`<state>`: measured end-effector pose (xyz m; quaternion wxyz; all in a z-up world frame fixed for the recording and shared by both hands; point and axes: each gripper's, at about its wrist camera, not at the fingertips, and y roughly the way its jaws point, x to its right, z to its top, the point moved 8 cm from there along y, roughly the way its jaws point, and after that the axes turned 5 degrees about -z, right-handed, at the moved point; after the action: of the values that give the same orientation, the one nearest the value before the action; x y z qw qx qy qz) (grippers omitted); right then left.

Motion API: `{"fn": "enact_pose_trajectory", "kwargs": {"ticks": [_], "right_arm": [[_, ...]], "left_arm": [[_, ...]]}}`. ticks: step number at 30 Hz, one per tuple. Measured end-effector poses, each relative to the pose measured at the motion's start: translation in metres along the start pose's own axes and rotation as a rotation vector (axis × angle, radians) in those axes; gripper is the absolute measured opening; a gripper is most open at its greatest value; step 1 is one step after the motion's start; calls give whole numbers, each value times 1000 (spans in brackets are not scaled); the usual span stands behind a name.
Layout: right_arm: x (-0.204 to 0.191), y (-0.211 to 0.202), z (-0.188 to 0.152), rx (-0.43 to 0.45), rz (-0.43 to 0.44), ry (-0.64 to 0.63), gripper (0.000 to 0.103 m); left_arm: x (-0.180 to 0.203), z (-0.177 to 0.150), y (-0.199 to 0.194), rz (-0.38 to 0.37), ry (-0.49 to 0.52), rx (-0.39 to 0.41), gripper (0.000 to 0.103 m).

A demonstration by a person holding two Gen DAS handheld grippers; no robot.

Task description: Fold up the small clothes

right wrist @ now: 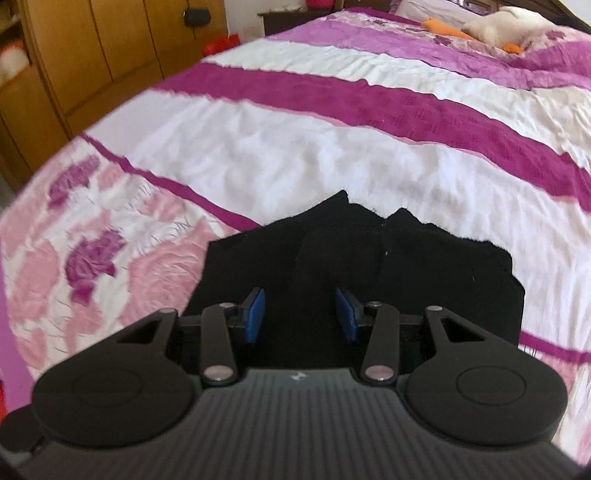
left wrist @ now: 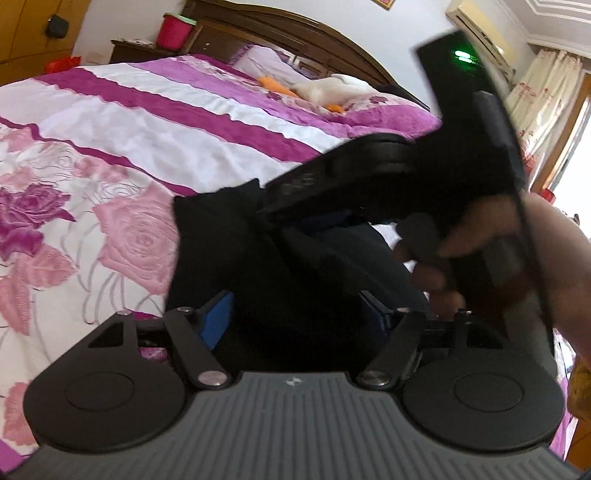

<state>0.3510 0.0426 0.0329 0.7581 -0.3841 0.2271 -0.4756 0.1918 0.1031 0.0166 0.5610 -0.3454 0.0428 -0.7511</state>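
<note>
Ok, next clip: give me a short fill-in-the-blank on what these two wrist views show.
1. The garment being folded is ___ in colour.
2. It lies on a bedspread printed with pink ___.
3. The pads of the right gripper are ___ in colour.
4. Near the headboard lies a white plush toy with ___ parts.

Missing words: black; roses; blue; orange

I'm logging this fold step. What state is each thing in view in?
black garment: bunched on the bedspread, edges uneven, not flat.
left tongs: blue pads apart, black cloth between them; grip unclear.
right tongs: pads apart, black cloth between them; grip unclear.
bedspread: spread out, lightly wrinkled.
white plush toy: lying near the headboard.
</note>
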Motion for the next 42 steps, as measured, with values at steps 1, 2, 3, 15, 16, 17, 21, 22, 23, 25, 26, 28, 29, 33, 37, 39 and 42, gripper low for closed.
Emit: {"fn": "enact_pose_trajectory", "kwargs": {"ticks": [1,2,3,15,16,17,21,22,23,25,26,28,29,33,37,39,42], "right_arm": [[1,5,-1,-12,-6,1,44],[3,9,-2,-20,-8,2,44],[4,12,-4,-22,-7,0,44],[21,-33,-6,272,65,64,8],[21,-40,-4,297,70,70,8],[21,-46,-1,320,77,81,8],[13,-66,18,377,133,111,8],[8,-70,23,387,151,111,8],[3,-72,26,393,167,108,8],[-10,-72,31,401,190,85,8],[-18,-69,32,404,191,73,8],[-34,-55,31,377,196,42,8],[-41,-44,28,345,203,26,9],[-55,-11,9,239,180,6,12],[-44,-27,0,262,230,69,14],[-32,-45,-4,293,262,98,15],[-6,-73,-14,346,258,151,42]], "left_arm": [[0,-1,2,-1,2,-2,71],[1,-1,4,3,4,-2,67],[1,-1,7,7,5,1,64],[22,-2,1,7,68,82,16],[25,-1,-3,14,81,96,16],[27,1,-7,17,90,113,15],[25,15,-26,39,84,178,15],[21,17,-31,45,77,189,15],[16,19,-37,54,68,201,15],[5,22,-44,84,61,218,15],[0,21,-46,104,62,219,15],[-13,16,-45,148,59,206,15],[-22,11,-43,167,44,182,15],[-48,-5,-31,194,4,111,19],[-49,-5,-44,218,37,121,33],[-47,-4,-51,223,34,129,40],[-41,-1,-66,219,38,141,42]]}}
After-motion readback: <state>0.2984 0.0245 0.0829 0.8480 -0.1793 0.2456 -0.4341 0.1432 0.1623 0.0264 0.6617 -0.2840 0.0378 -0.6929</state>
